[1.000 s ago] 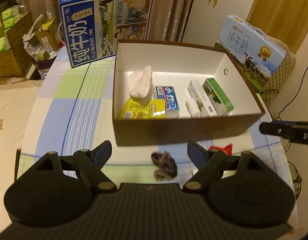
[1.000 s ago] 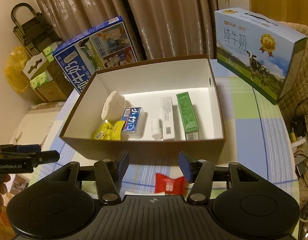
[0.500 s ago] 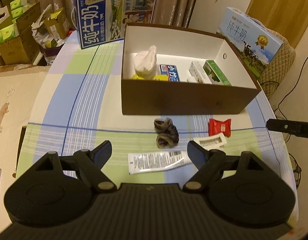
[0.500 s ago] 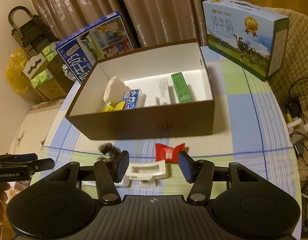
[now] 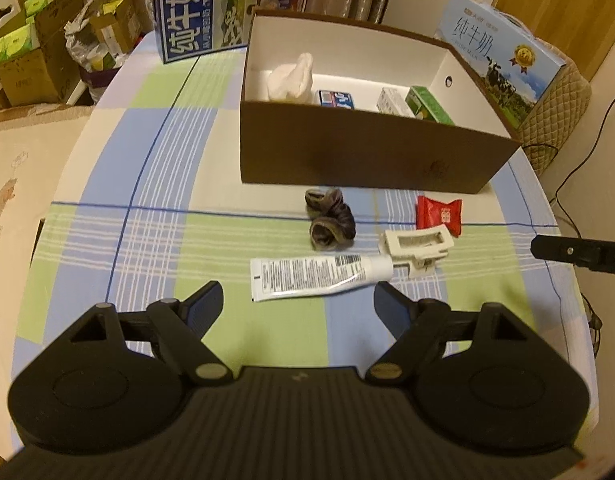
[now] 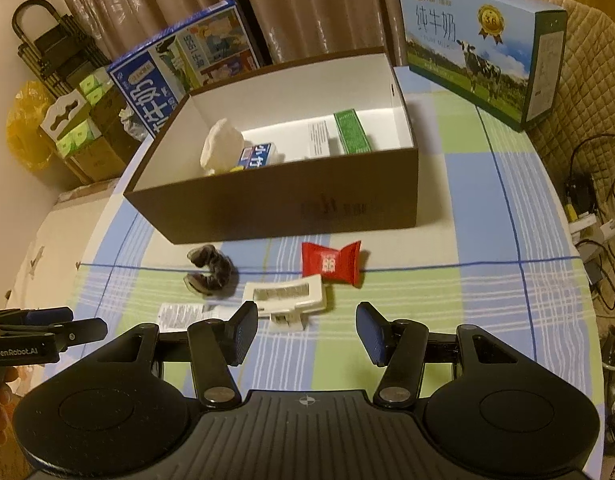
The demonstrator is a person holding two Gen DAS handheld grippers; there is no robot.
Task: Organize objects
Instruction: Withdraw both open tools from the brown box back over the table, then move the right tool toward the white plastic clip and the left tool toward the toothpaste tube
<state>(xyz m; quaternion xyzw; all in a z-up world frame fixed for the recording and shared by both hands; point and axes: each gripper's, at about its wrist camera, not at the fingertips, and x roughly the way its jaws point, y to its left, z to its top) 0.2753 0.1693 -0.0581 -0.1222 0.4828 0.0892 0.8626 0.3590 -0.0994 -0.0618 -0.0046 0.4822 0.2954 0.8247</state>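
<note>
Presently we count, on the checked tablecloth (image 5: 155, 184), one brown box (image 5: 347, 156) with a white inside, open at the top, standing toward the far edge of the tabletop; within it a crumpled white tissue (image 5: 291, 78) at its left end, a blue-and-white packet (image 5: 336, 99) beside that, then a white carton (image 5: 393, 102) and a green carton (image 5: 427, 106) toward its right end; in front of the box, on the bare cloth, four loose items: a dark hair scrunchie (image 5: 330, 219) just before the box's near wall, a red wrapped sweet (image 5: 438, 216) to its right, a cream hair claw clip (image 5: 417, 246) just nearer than the sweet, and a white tube (image 5: 311, 278) lying flat with its cap end touching the clip; our left gripper (image 5: 298, 306) hangs over the near edge of the tabletop, jaws wide apart and empty, the tube just ahead of them; our right gripper (image 6: 305, 330) hangs likewise, jaws parted less widely, holding nothing, the clip just beyond its left finger; two milk cartons flank the box, a blue one (image 5: 203, 4) at the far left corner, a pale one (image 6: 479, 40) at the far right.
</note>
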